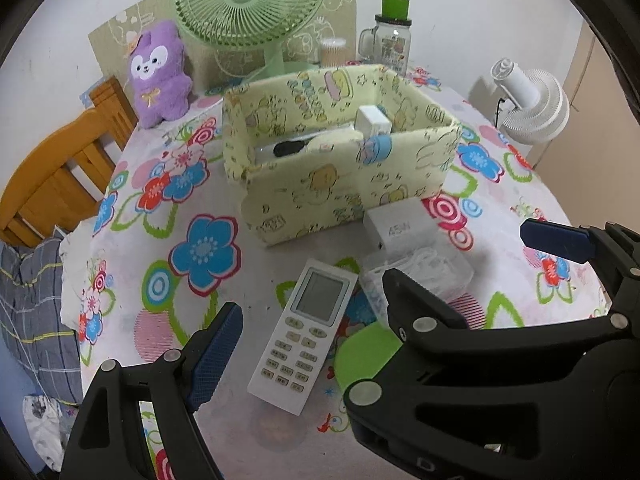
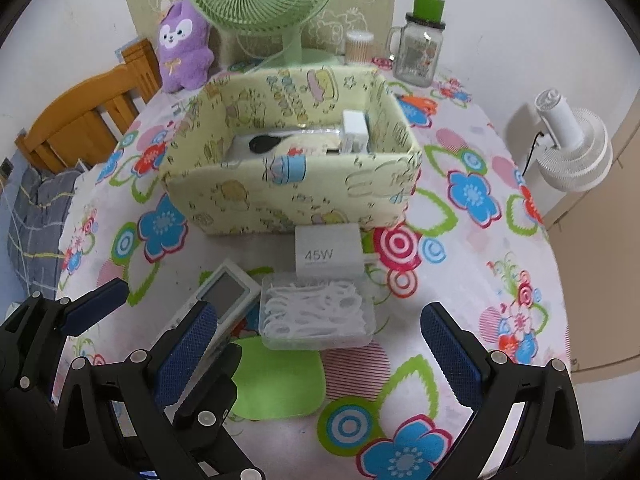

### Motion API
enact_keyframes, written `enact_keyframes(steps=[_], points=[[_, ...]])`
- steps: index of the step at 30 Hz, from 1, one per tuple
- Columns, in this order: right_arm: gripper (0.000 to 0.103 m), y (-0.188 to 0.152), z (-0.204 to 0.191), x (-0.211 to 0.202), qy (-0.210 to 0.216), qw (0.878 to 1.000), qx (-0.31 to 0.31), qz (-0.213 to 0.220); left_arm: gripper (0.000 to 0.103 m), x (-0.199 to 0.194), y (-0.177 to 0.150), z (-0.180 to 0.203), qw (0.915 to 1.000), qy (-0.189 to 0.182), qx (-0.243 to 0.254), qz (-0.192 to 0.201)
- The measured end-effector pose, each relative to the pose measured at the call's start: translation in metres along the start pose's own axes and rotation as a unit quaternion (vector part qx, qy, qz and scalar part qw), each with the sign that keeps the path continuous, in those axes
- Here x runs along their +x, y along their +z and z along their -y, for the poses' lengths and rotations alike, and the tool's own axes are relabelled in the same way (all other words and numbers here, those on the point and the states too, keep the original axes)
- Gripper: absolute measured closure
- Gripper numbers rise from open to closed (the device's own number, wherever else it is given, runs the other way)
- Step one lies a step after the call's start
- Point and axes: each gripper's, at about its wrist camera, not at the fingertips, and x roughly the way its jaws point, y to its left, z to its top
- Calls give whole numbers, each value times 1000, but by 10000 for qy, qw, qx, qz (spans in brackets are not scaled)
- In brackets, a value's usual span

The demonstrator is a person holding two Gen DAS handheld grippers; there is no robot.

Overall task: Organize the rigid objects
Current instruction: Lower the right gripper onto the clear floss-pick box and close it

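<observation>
Left wrist view — left tongs (image 1: 308, 344) apart astride remote (image 1: 306, 334), right tongs (image 2: 320, 344) apart around floss box (image 2: 316, 312), table edge (image 2: 552, 240) near.

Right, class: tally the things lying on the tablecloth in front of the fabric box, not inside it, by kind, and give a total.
Remote control: 1
Charger marked 45W: 1
Clear box of floss picks: 1
Total: 3
</observation>
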Motion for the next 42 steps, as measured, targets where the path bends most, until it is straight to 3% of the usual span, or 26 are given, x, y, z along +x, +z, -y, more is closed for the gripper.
enact_keyframes(steps=[28,39,42], points=[[0,-9,0,67,-235,9984,119,-500,17,64,-11,-8,9984,-96,33,-564],[0,-6,6,84,-141,9977,322,-586,15,71,-8,-9,9982,-221,-39,-553],[10,-6,7,86,-258,9971,358,-615,12,72,-8,-10,9983,-203,-15,-544]])
